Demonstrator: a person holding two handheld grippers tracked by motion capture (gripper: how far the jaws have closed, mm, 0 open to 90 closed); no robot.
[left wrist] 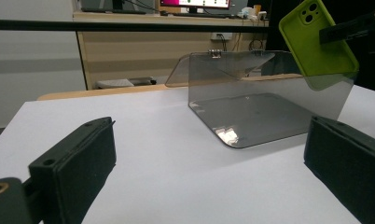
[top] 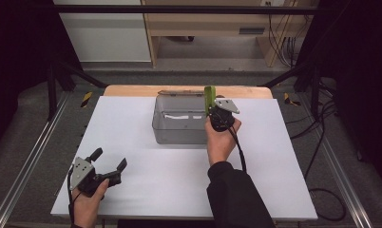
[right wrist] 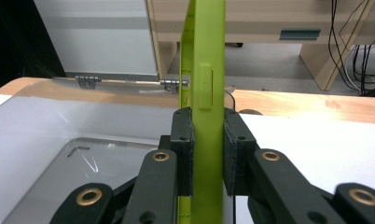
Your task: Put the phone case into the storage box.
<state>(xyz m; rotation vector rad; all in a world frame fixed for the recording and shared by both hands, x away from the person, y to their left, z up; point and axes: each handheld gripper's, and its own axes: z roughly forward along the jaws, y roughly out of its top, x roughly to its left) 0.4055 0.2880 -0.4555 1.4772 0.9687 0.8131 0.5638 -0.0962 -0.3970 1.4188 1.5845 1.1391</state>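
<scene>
A lime-green phone case (top: 209,99) (left wrist: 316,39) (right wrist: 205,116) is held upright and edge-on over the right end of a clear smoky plastic box (top: 179,121) (left wrist: 251,100) (right wrist: 78,140). My right gripper (top: 217,113) (right wrist: 208,149) is shut on the case, one black pad pressed against each flat side. The box's hinged lid (top: 179,92) lies folded back behind it. My left gripper (top: 110,159) (left wrist: 209,172) rests low at the near left of the white table (top: 132,142), its jaws spread wide with nothing between them.
The white sheet covers a wooden tabletop (top: 132,89) whose far edge shows. Beyond it stand a white cabinet (top: 103,33) and wooden furniture (top: 208,28). Cables (top: 322,118) hang at the right. Metal rails (top: 32,156) run along both sides.
</scene>
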